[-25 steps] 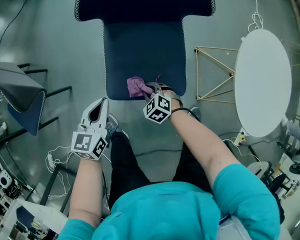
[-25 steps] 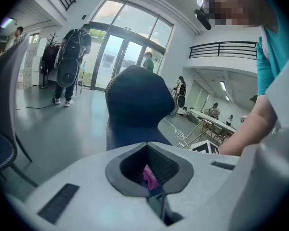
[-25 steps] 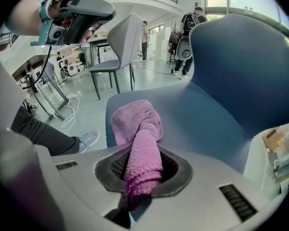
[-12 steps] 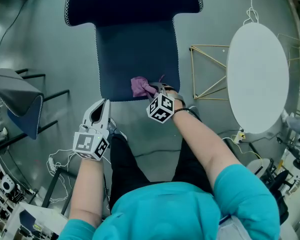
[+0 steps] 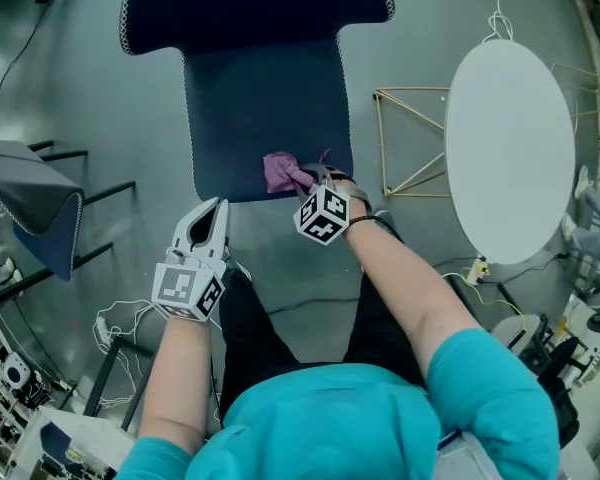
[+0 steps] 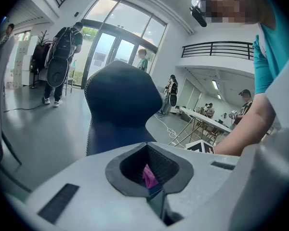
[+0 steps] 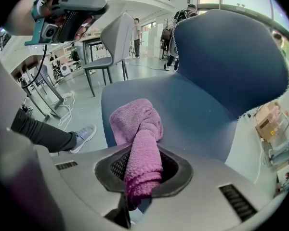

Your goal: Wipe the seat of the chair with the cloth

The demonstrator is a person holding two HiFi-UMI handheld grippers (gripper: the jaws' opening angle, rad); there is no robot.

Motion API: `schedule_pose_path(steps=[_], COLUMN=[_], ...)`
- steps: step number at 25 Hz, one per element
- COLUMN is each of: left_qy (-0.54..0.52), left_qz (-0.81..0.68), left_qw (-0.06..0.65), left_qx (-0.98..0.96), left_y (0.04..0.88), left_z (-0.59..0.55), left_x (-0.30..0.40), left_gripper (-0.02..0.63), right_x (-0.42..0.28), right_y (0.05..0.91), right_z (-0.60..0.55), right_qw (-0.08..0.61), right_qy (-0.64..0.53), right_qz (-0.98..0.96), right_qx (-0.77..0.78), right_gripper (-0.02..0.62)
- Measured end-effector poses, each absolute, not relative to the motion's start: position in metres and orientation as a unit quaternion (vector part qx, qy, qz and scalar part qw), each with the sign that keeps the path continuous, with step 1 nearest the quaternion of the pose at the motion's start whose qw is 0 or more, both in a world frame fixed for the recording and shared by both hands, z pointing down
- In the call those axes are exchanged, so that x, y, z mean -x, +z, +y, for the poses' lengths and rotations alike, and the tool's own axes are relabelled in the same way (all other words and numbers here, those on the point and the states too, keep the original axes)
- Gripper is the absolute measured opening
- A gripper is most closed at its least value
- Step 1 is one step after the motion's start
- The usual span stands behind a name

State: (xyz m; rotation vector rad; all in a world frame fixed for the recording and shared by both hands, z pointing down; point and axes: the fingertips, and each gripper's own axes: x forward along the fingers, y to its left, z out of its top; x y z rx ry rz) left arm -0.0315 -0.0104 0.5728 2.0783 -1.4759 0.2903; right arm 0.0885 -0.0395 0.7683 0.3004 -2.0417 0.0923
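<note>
The right gripper (image 5: 305,178) clamps the cloth (image 5: 280,172) on the seat (image 5: 260,98); left gripper (image 5: 217,206) closed, empty.

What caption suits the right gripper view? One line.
Right tongs clamp a pink terry cloth on the dark blue chair seat.

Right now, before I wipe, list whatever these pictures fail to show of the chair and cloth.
- Legs: head view, hidden beneath the seat.
- Top of the backrest: head view, cut off by the upper edge.
- Seat surface under the cloth: all views, covered by the bunched cloth held in the right gripper.
- Seat front: left gripper view, blocked by the left gripper body; the cloth shows only as a sliver.
</note>
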Motion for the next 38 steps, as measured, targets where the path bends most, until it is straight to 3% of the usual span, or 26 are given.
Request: schedule_pose_path(steps=[33, 38], left_qy=[0.114, 0.113], left_qz=[-0.517, -0.513], left_qw=[0.277, 0.279], left_qx=[-0.802, -0.804], left_y=[0.563, 0.563], left_z=[-0.027, -0.022], left_x=[-0.028, -0.036], left_gripper=[0.005, 0.005], right_x=[-0.220, -0.308], right_y=[0.776, 0.813], right_z=[-0.061, -0.053], right_qw=[0.539, 0.622], right_qy=[0.077, 0.117], right_qz=[-0.814, -0.737], right_qx=[-0.201, -0.237], right_gripper=[0.060, 0.061])
